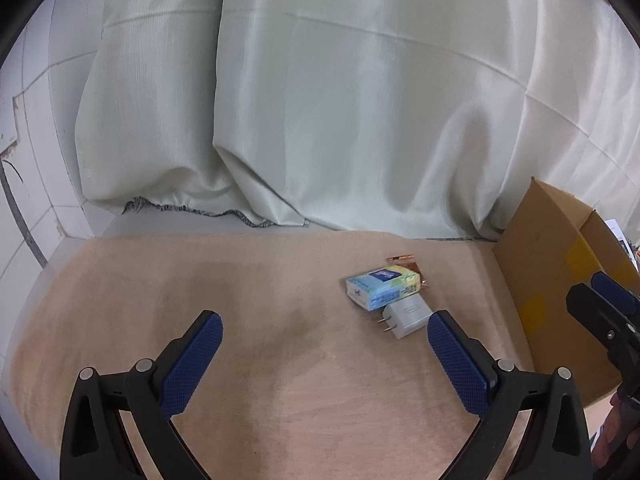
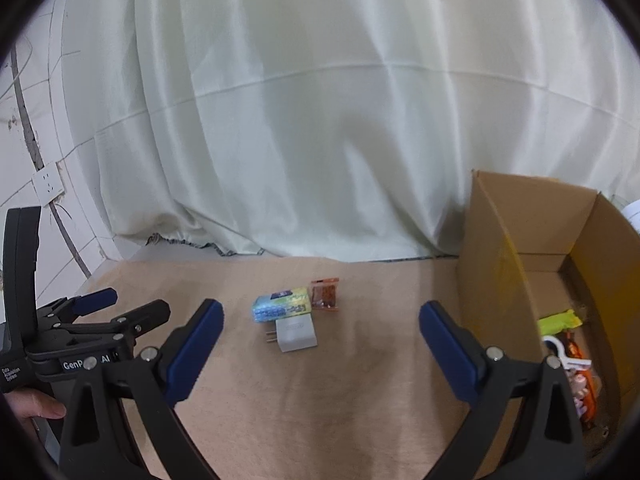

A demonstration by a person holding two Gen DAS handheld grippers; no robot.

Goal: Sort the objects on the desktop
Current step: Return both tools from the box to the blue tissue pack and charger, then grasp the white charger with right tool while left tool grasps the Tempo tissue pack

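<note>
Standing at the tan worktop's point(image 2: 320, 400) right edge, the open brown cardboard box point(image 2: 500, 248) collects sorted items; the blue tissue pack point(image 2: 282, 305), white plug charger point(image 2: 298, 335) and orange snack packet point(image 2: 325, 294) wait clustered mid-worktop, both claws point(image 1: 325, 332) point(image 2: 321, 326) spread wide, empty.

From my remote seat I see a blue-and-yellow tissue pack point(image 2: 282, 304) lying flat mid-desk, a white two-prong charger plug point(image 2: 297, 335) touching its near side, prongs pointing left, and a small orange snack packet point(image 2: 325, 294) just beside its right end. An open brown cardboard box point(image 2: 500, 240) stands at right.
</note>
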